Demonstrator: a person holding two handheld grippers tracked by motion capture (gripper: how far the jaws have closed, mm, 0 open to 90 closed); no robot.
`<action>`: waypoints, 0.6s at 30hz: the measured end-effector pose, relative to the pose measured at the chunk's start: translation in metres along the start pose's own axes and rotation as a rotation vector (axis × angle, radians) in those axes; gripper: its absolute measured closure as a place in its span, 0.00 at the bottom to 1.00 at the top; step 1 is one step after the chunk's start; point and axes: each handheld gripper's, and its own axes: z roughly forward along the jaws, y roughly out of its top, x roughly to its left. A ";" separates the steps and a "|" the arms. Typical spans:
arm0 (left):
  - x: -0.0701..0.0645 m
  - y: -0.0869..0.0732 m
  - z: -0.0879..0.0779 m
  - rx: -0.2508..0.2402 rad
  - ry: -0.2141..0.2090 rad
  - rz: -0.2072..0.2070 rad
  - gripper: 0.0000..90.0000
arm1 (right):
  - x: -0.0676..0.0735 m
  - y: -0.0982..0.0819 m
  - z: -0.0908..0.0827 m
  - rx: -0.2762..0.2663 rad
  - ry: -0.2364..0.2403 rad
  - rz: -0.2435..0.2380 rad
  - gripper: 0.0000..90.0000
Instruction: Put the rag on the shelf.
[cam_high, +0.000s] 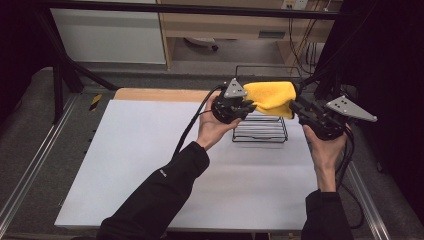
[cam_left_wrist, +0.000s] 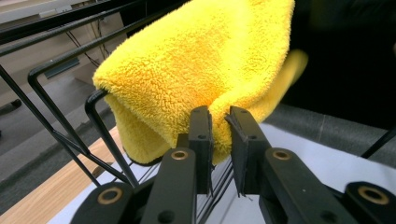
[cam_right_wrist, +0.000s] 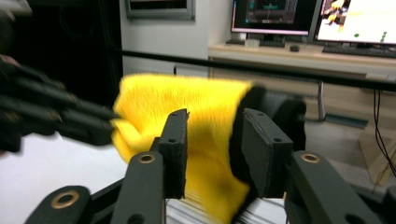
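A fluffy yellow cloth (cam_high: 270, 95) hangs over the top bar of a black wire rack (cam_high: 260, 131) at the far right-middle of the table. My left gripper (cam_high: 252, 106) meets the cloth from its left. In the left gripper view its jaws (cam_left_wrist: 219, 116) are shut on a fold at the lower edge of the cloth (cam_left_wrist: 196, 60), beside the rack wires (cam_left_wrist: 95, 121). My right gripper (cam_high: 295, 106) is at the cloth's right end. There its jaws (cam_right_wrist: 215, 119) stand apart with the blurred cloth (cam_right_wrist: 187, 98) hanging between them, and a dark gap shows beside the right pad.
The rack stands on a white table sheet (cam_high: 150, 165) with a wooden strip (cam_high: 160, 94) along the far edge. Metal rails (cam_high: 30, 165) run down both sides. A black frame bar (cam_high: 200, 9) crosses overhead. Monitors (cam_right_wrist: 280, 16) sit on a desk beyond.
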 end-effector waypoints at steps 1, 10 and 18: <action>0.000 0.000 0.001 0.004 0.004 0.008 0.89 | 0.002 0.005 -0.001 -0.014 -0.002 -0.009 0.67; 0.000 -0.006 0.002 0.007 -0.015 -0.017 0.82 | 0.008 0.004 0.029 0.152 0.004 -0.007 0.99; 0.006 -0.022 0.012 0.027 -0.010 -0.073 0.81 | -0.007 -0.028 0.043 0.235 -0.042 0.048 1.00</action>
